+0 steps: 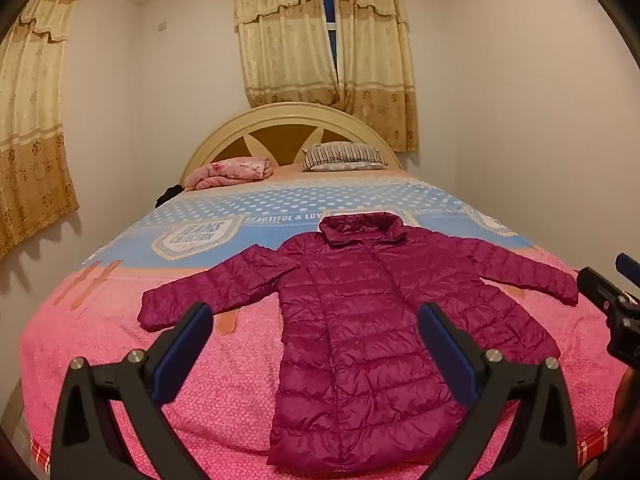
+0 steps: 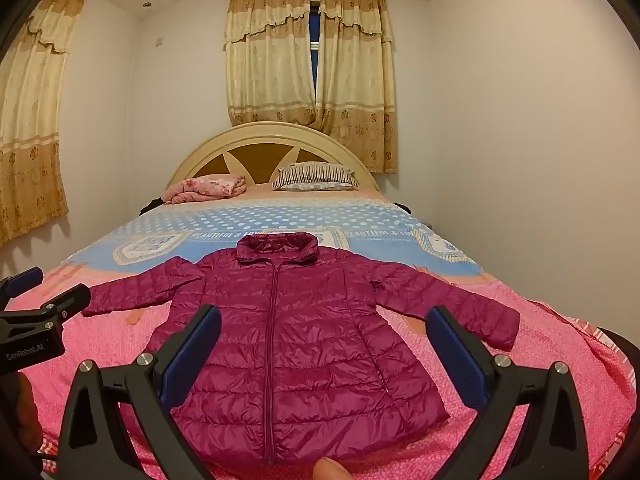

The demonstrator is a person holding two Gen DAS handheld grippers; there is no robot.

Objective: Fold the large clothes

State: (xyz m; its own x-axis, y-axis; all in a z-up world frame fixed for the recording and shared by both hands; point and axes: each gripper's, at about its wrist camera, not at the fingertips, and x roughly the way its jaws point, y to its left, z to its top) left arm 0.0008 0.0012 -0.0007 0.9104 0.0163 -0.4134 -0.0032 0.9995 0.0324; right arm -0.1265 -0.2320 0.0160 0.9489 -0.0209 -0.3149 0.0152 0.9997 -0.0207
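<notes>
A long magenta quilted puffer coat [image 1: 360, 320] lies flat, front up and zipped, on the pink end of the bed [image 1: 100, 368], collar toward the headboard and both sleeves spread outward. It also shows in the right wrist view [image 2: 288, 344]. My left gripper [image 1: 316, 316] is open and empty, held above the coat's lower left side. My right gripper [image 2: 324, 320] is open and empty, held above the coat's hem, and it shows at the right edge of the left wrist view [image 1: 616, 304]. The left gripper shows at the left edge of the right wrist view [image 2: 36, 312].
The bed has a pink and blue dotted cover [image 2: 280, 216]. A folded pink blanket [image 1: 230, 172] and a striped pillow [image 1: 344, 156] lie by the cream headboard [image 1: 288, 124]. Curtains [image 1: 324, 40] hang behind. A fingertip [image 2: 330, 470] shows at the bottom edge.
</notes>
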